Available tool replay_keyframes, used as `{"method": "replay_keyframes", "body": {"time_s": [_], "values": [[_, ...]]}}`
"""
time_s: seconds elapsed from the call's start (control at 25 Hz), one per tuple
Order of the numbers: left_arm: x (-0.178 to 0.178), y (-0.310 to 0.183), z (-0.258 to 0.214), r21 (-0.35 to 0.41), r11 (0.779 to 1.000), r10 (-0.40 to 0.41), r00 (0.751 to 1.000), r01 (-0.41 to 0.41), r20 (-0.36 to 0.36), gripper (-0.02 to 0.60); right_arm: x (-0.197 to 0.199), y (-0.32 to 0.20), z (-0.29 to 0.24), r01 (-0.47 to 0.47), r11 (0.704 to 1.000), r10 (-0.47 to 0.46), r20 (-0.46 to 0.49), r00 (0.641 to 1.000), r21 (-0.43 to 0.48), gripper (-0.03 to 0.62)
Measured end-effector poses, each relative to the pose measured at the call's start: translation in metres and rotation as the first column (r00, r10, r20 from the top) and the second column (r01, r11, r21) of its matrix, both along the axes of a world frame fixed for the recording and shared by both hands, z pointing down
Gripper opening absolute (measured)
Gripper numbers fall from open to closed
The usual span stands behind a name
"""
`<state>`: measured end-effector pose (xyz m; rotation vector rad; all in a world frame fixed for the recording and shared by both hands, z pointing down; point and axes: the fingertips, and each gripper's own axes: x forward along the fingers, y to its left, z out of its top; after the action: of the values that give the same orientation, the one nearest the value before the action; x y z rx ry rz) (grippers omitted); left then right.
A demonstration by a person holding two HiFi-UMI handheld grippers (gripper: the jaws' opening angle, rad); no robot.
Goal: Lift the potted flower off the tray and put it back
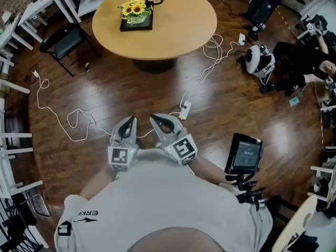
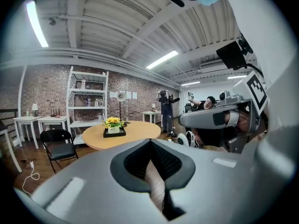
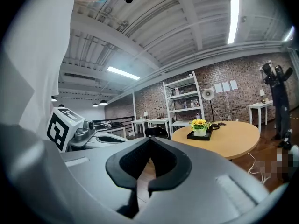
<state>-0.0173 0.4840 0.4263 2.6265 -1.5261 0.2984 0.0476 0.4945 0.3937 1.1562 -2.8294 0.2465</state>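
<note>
The potted flower [image 1: 135,10], yellow sunflowers in a white pot, stands on a black tray [image 1: 126,27] on the round wooden table [image 1: 178,20] across the room. My left gripper [image 1: 129,119] and right gripper [image 1: 153,117] are held side by side close to my body, far from the table, over the wooden floor. Both are shut with nothing between the jaws. In the left gripper view the flower [image 2: 113,123] shows small beyond the closed left gripper [image 2: 150,141]. The right gripper view has the flower [image 3: 200,124] to the right of the closed right gripper [image 3: 149,139].
A black chair [image 1: 65,38] stands left of the table, with white shelving along the left wall. White cables [image 1: 73,122] and a power strip [image 1: 185,109] lie on the floor between me and the table. A tablet on a stand [image 1: 244,154] is at my right. A person [image 1: 302,62] sits at the far right.
</note>
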Motion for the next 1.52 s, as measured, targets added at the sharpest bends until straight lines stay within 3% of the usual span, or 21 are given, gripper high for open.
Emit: {"method": "replay_keyframes", "body": {"time_s": [0.24, 0.56, 0.88, 1.2, 1.52], "values": [[-0.003, -0.052, 0.005, -0.018, 1.0, 0.019, 0.999, -0.019, -0.026, 0.002, -0.003, -0.055, 0.009, -0.038, 0.999, 0.038, -0.014, 0.999, -0.016, 0.014], [-0.023, -0.165, 0.011, -0.048, 0.994, 0.095, 0.994, -0.098, -0.058, 0.002, -0.022, -0.159, 0.024, -0.131, 0.989, 0.126, -0.073, 0.989, -0.064, 0.014], [-0.058, -0.279, 0.007, -0.005, 0.984, 0.177, 0.984, -0.177, -0.025, 0.002, -0.044, -0.268, 0.017, -0.233, 0.971, 0.227, -0.089, 0.97, -0.058, 0.014], [-0.079, -0.34, 0.008, -0.01, 0.985, 0.174, 0.984, -0.174, -0.042, 0.002, -0.054, -0.329, 0.021, -0.262, 0.964, 0.253, -0.127, 0.959, -0.056, 0.014], [-0.07, -0.391, 0.013, -0.02, 0.99, 0.136, 0.99, -0.136, -0.022, 0.002, -0.035, -0.384, 0.028, -0.242, 0.968, 0.234, -0.116, 0.965, -0.059, 0.014]]}}
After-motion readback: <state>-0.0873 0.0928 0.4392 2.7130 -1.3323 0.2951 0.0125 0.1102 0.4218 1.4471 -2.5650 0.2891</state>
